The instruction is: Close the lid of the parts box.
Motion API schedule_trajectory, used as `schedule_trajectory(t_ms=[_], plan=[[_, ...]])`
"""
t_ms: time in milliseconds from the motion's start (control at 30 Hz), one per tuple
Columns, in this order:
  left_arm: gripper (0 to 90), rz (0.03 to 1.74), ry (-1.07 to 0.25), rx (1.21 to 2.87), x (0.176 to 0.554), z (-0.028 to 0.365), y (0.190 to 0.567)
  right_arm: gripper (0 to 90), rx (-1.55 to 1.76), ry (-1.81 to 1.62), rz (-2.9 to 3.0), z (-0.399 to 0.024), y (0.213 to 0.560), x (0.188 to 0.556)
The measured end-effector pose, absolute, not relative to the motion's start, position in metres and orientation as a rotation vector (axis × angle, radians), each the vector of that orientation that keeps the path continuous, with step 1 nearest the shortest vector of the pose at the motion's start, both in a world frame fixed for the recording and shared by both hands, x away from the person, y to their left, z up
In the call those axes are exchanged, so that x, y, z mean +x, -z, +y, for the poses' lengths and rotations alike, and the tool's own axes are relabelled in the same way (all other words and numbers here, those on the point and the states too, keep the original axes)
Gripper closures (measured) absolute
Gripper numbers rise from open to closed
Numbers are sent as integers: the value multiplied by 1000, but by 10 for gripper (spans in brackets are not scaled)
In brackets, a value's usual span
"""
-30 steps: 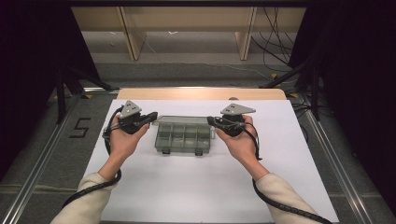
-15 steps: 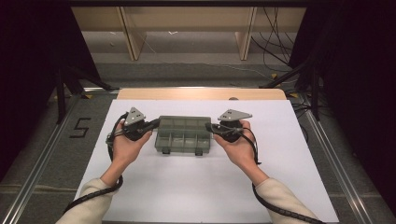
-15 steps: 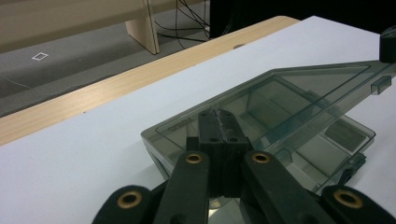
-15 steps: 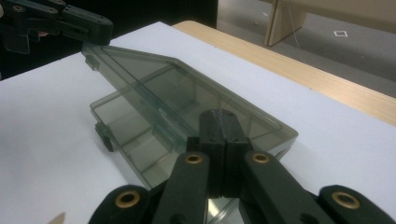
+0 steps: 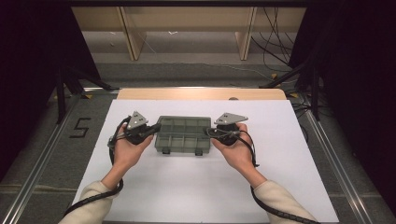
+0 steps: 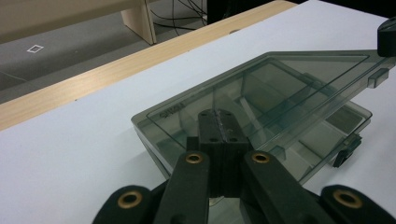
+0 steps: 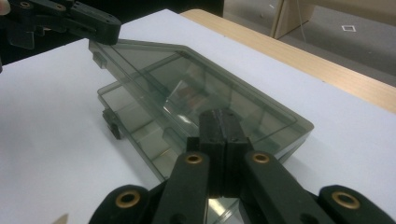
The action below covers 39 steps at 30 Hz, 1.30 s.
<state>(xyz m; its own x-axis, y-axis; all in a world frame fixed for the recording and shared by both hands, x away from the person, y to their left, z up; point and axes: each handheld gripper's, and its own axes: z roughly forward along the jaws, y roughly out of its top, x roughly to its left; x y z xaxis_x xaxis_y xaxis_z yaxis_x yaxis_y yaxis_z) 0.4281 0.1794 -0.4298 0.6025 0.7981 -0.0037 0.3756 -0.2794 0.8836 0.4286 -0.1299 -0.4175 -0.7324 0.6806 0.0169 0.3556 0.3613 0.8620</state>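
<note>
A smoky translucent compartment box (image 5: 183, 135) lies on the white table sheet (image 5: 196, 191). Its lid (image 6: 280, 88) is tilted up off the base (image 7: 135, 121) on the latch side. My left gripper (image 5: 156, 127) is shut, and its tips (image 6: 219, 122) sit at the box's left end, at the lid's edge. At the right end my right gripper (image 5: 210, 132) is also shut, its tips (image 7: 223, 122) against the lid's end. Nothing shows between either pair of jaws. In each gripper view the other gripper shows at the lid's far corner (image 6: 387, 37) (image 7: 100, 28).
A wooden strip (image 5: 201, 93) borders the table's far edge. Beyond it are shelf legs (image 5: 133, 42) and cables on the floor. A "5" mark (image 5: 80, 127) is on the floor at left. Metal rails run along both sides of the table.
Both grippers moved from the box's far corners to the middle of its short ends. The lid now stands tilted up off the base.
</note>
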Motion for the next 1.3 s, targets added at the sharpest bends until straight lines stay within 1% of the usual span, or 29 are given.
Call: schedule_trajectory(t_ms=[300, 500, 567, 633, 667, 700, 767, 1300], plan=[[898, 935, -554, 1929, 426, 178, 435, 900, 903, -1295, 2319, -127, 423, 427], [898, 946, -546, 1920, 426, 177, 438, 900, 910, -1283, 2334, -128, 425, 426], [898, 941, -548, 1944, 426, 178, 438, 900, 913, -1275, 2335, -128, 426, 427], [898, 950, -538, 1924, 426, 176, 441, 900, 921, -1266, 2343, -128, 427, 426], [898, 943, -539, 1953, 426, 177, 441, 900, 915, -1268, 2341, -127, 428, 427], [898, 950, -532, 1937, 426, 175, 443, 900, 909, -1261, 2354, -128, 429, 427], [898, 942, -531, 1967, 426, 176, 445, 900, 923, -1251, 2358, -127, 432, 427], [898, 951, -508, 2020, 425, 171, 459, 900, 927, -1183, 2415, -126, 444, 428]])
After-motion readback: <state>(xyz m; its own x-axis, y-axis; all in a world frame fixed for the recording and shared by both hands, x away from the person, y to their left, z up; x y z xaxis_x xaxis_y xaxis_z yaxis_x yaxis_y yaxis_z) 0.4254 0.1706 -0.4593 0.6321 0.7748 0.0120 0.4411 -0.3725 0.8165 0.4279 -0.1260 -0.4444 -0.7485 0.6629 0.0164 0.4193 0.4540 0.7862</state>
